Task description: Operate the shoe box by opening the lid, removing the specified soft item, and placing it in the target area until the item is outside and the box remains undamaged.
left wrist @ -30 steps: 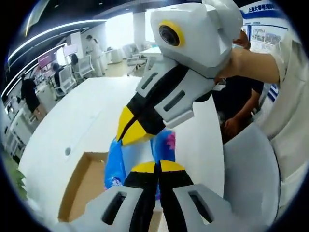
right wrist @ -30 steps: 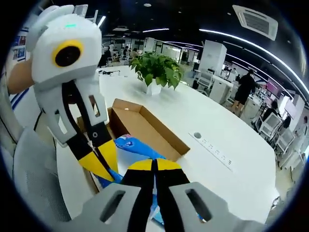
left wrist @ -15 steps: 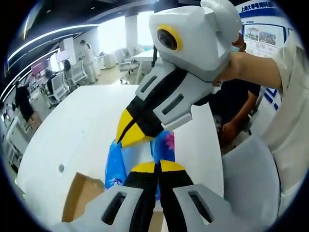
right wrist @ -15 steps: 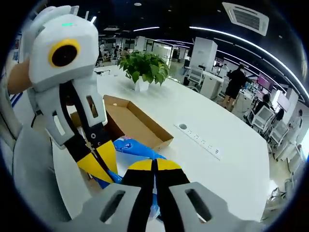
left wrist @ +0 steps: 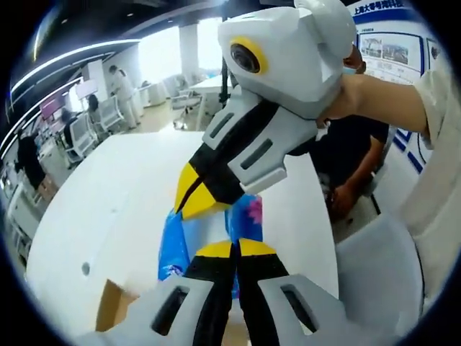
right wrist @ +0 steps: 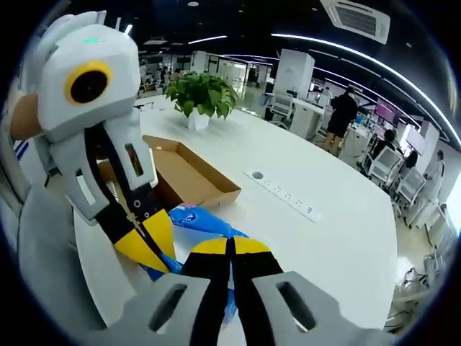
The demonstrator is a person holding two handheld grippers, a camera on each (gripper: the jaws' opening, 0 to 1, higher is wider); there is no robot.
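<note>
A soft blue plastic packet [left wrist: 175, 245] with pink print hangs in the air between both grippers. My left gripper [left wrist: 235, 250] is shut on its near edge. My right gripper [left wrist: 194, 200] comes in from above with its yellow tips closed on the same packet. In the right gripper view my right gripper [right wrist: 230, 247] is shut on the blue packet [right wrist: 196, 218], and the left gripper [right wrist: 148, 241] pinches it from the left. The open cardboard shoe box [right wrist: 186, 173] lies on the white table [right wrist: 317, 245] behind the packet. A corner of the box [left wrist: 109, 311] shows low in the left gripper view.
A potted green plant [right wrist: 199, 95] stands on the table beyond the box. A white power strip [right wrist: 282, 196] lies to the box's right. A person in dark clothes [left wrist: 354, 162] stands beside the table [left wrist: 108, 209]. Office chairs and people are far behind.
Both grippers have carried the blue packet away from the box: the box has slid down and out of the left gripper view and sits further back in the right gripper view. Both stay shut.
</note>
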